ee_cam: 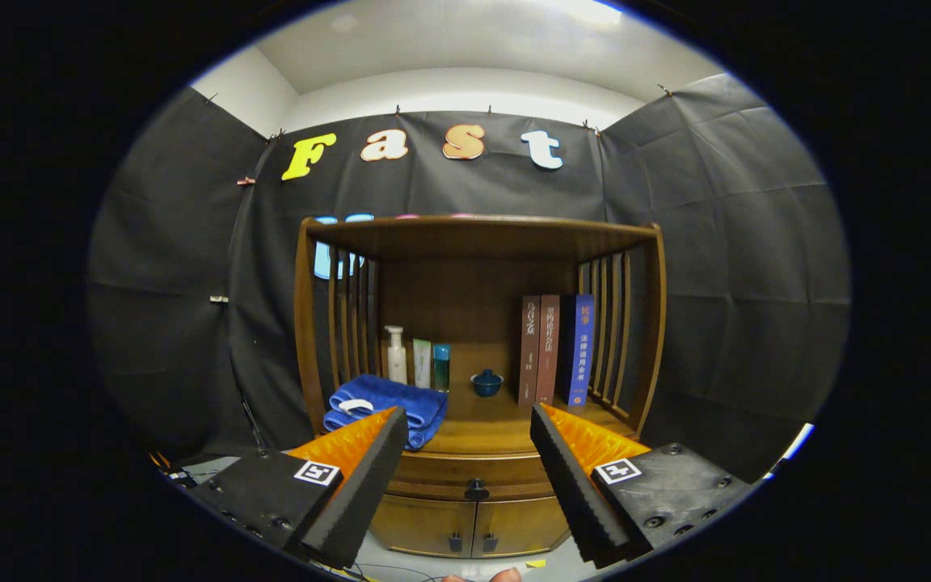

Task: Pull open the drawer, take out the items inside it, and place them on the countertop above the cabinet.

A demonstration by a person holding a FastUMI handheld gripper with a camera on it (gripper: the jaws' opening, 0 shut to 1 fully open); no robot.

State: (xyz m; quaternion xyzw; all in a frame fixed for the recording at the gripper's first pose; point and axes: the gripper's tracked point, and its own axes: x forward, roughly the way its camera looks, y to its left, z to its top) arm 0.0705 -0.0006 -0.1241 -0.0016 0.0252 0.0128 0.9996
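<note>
The gripper (465,440) is held with its fingers spread wide apart, gripping nothing. Between and just beyond them the closed drawer (475,467) with its dark knob (476,489) is seen, the countertop (486,424) just above, a folded blue towel (389,404) by the left finger.

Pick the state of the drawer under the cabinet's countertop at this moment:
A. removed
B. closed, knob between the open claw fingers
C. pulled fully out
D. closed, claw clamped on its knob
B: the drawer front sits flush with the cabinet, its dark knob lying beyond and between the spread fingers of the claw, which touch nothing.
</note>
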